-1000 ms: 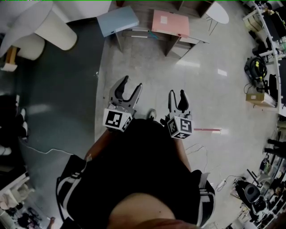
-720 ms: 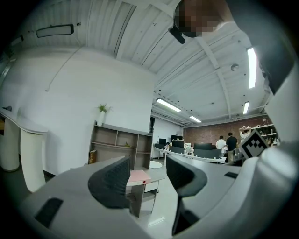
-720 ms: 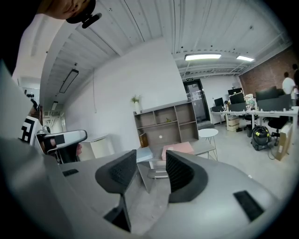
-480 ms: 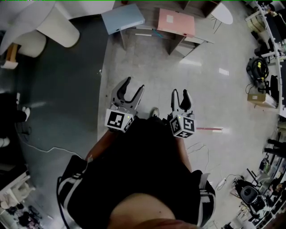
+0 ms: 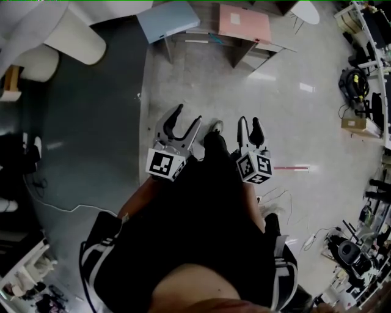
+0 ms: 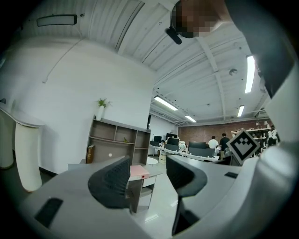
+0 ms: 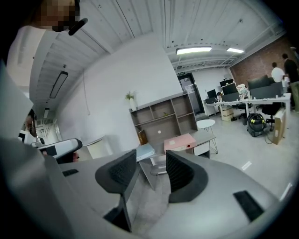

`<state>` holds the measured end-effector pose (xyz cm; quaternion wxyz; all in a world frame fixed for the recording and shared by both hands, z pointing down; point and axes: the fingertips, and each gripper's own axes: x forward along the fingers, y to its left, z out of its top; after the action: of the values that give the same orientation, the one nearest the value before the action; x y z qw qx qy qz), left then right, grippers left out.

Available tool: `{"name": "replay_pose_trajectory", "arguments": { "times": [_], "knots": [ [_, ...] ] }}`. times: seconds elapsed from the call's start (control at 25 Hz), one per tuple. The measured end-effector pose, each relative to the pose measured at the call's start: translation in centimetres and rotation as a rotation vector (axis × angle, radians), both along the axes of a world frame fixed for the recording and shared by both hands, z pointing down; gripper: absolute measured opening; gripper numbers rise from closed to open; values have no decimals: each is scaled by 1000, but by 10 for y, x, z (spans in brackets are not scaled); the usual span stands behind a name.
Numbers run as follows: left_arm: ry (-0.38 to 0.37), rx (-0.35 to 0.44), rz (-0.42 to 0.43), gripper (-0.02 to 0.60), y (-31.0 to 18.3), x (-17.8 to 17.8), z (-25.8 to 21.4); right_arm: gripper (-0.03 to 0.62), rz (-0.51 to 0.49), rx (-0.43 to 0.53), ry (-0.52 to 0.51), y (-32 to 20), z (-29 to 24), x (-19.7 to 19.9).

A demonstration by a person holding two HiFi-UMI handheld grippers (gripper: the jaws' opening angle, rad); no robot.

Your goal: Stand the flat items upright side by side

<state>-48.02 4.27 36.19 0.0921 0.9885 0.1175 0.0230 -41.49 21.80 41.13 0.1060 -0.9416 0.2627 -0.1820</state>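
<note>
Both grippers are empty. The left gripper (image 5: 188, 116) and right gripper (image 5: 248, 122) keep their jaws half apart, unchanged. The blue folder (image 5: 168, 18) and pink folder (image 5: 244, 21) lie flat on the desk (image 5: 272, 46), well ahead. In the head view they have drifted toward the top edge, and a shoe (image 5: 215, 127) has stepped in between the grippers. The person is likely still walking, with nothing reached and no standing-up begun.

I've got bright, even light here from ceiling strips (image 7: 194, 50); white glare patches (image 5: 307, 87) sit on the glossy floor (image 5: 317, 134) in the head view. Heavy fisheye bending everywhere, black vignette ringing both gripper views, nearest foreground soft, distance fairly sharp.
</note>
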Motion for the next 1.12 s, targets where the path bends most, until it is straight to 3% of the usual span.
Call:
{"name": "replay_pose_trajectory", "arguments": {
  "times": [0.32, 0.64, 0.84, 1.12],
  "knots": [
    [-1, 5, -17, 233, -10, 61, 0, 204, -8, 19, -1, -15, 8, 74],
    [9, 51, -27, 232, -11, 200, -19, 204, -20, 32, -13, -15, 3, 210],
    [-24, 60, -18, 233, 6, 259, -46, 204, -27, 46, -33, -2, -20, 268],
    [-96, 42, -11, 233, 12, 352, 10, 213, -38, 14, -59, 12, 29, 374]
  ]
}}
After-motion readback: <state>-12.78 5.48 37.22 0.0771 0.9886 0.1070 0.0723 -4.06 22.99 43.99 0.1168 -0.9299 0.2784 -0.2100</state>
